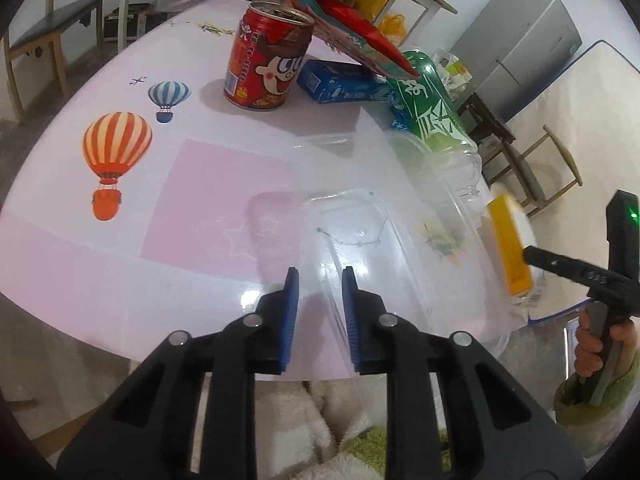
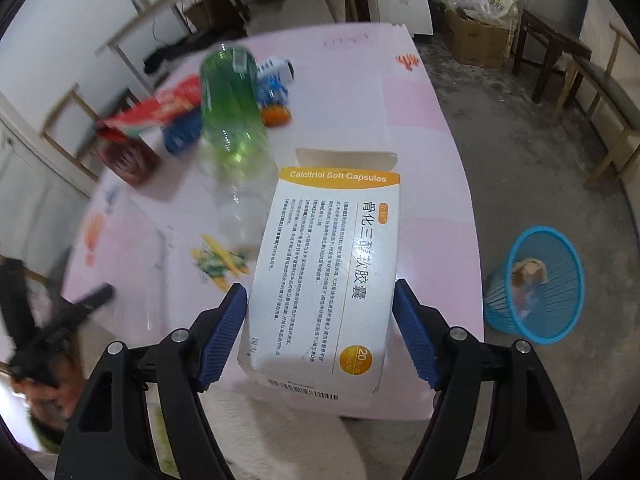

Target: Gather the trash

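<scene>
- While the medicine box (image 2: 332,280) lies flat at the near edge of the pink bench (image 1: 200,200), its open flap points away from the camera and its near end slightly overhangs the edge.
- Right claw (image 2: 320,289): jaws wide apart, one blue pad on each long side of the medicine box. A thin gap shows on both sides, so it is not clamped.
- Left claw (image 1: 321,276): jaws narrowly apart, to the left of the medicine box. The side wall of a clear plastic tray (image 1: 360,240) runs between the pads, close against the right one. Bench surface shows between the wall and the left pad, so I read no firm grip.
- The clear plastic tray rests on the bench just left of the medicine box.
- Green bottle (image 1: 432,116): lies on its side beyond the medicine box, with its clear end towards the box.
- Blue pack (image 1: 340,84), red can (image 1: 268,60) (upright, top open) and a red snack wrapper (image 1: 348,36) resting on the can's rim: all farther back and left of the medicine box, clustered by the bottle.
- Blue wastebasket (image 2: 536,284): on the floor, right of the medicine box and off the bench, with some scrap inside.
- A hand (image 1: 592,344) in a green fleece sleeve grips the right claw's handle, right of the medicine box.
</scene>
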The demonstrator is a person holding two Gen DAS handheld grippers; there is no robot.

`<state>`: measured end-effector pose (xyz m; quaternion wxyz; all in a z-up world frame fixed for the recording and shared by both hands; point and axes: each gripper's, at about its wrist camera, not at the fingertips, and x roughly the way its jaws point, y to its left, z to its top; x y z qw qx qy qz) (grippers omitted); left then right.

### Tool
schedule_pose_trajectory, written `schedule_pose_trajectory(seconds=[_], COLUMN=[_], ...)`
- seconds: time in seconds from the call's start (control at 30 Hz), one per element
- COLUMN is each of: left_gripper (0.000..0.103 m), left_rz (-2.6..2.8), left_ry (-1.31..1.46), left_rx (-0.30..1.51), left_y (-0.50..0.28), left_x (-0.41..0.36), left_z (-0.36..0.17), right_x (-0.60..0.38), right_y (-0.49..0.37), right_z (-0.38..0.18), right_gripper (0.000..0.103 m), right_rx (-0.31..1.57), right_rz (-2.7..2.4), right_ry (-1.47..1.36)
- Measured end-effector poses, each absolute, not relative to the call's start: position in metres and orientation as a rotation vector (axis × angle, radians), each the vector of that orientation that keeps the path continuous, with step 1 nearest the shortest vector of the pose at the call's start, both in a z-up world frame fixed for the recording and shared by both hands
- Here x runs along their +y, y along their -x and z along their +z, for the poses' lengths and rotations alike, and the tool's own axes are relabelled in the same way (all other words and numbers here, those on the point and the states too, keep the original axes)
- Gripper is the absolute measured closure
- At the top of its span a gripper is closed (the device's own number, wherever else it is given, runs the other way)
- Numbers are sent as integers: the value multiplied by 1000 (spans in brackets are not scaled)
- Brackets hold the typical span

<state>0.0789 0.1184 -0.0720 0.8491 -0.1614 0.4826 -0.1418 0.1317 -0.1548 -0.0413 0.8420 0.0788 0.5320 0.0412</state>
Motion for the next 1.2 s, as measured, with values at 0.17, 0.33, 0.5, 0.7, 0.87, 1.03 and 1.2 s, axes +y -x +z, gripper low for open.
schedule_pose_trajectory(seconds=[0.17,0.33,0.5,0.7,0.87,1.03,1.2], left_gripper=[83,83,100,101,101,101,101], left_rz=[-283,-269,-253,-243,-300,-460,-644], left_ry=[346,315,291,293,304,289,202], left_rx=[1060,1050,1040,1012,968,915,893], left_y=[-83,-80,-76,-62,-53,-64,-91], left_x=[119,115,111,112,102,58,-22], left_z=[-77,-78,-77,-63,-38,-4,24], right_x=[-154,-155,-158,-178,-209,-264,-337], right_y=[-132,-133,-133,-123,-106,-76,-33], right_z=[-54,-62,-64,-58,-42,-16,-2], right_gripper=[28,27,30,33,33,33,33], right_rx=[1161,1151,1117,1086,1018,888,773], right_rz=[94,96,104,132,131,53,-130], right_ry=[-169,-199,-222,-324,-417,-516,-590])
